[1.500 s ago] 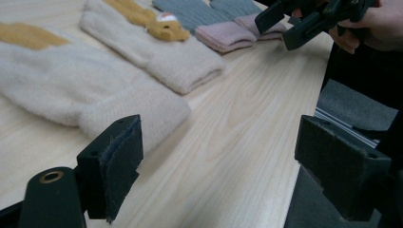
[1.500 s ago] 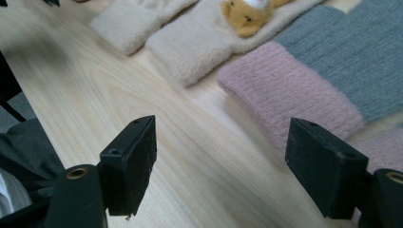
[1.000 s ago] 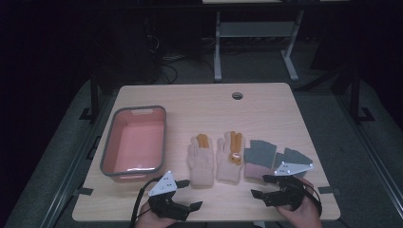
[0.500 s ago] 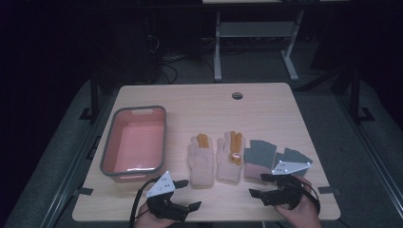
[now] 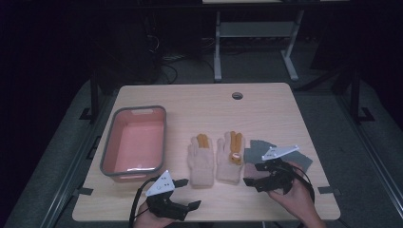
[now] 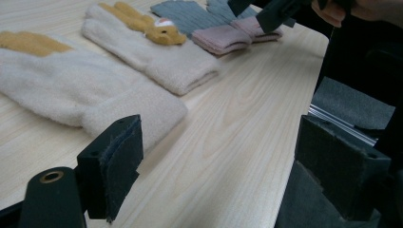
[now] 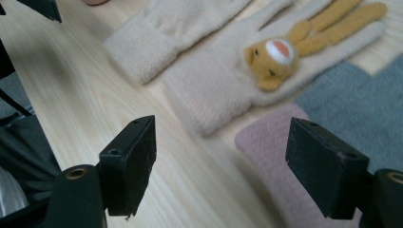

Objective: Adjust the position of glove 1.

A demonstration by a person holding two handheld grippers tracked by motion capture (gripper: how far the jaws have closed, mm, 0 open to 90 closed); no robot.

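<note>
— Wood-grain tabletop point(image 5: 209, 109), pale, with most of the far half bare; the one mark there is a round cable hole point(image 5: 237, 95) near the far edge.

— And the near side?

— Busier. A pink bin point(image 5: 135, 142) with a grey rim sits at the left, its long axis running from near to far, its near end close to the front edge. To the right of it lie two cream gloves side by side, the left cream glove point(image 5: 202, 161) and the right cream glove point(image 5: 230, 157), just beside each other. Both run lengthwise from near to far, cuffs toward the person, orange fingers pointing away.

— What about the grey ones?

— Grey gloves point(image 5: 259, 148) with pink cuffs point(image 7: 280, 161) lie just right of the cream pair, not far from the right edge. The right gripper point(image 5: 260, 175) is over them, jaws spread wide, one jaw above the pink cuff and the other over bare wood beside the right cream glove's cuff.

— And the other hand?

— The left gripper point(image 5: 186, 194) sits low at the front edge, jaws well apart and holding nothing, pointed rightwards, with the left cream glove's cuff just beyond one jaw. Open wood lies between the two grippers.
</note>
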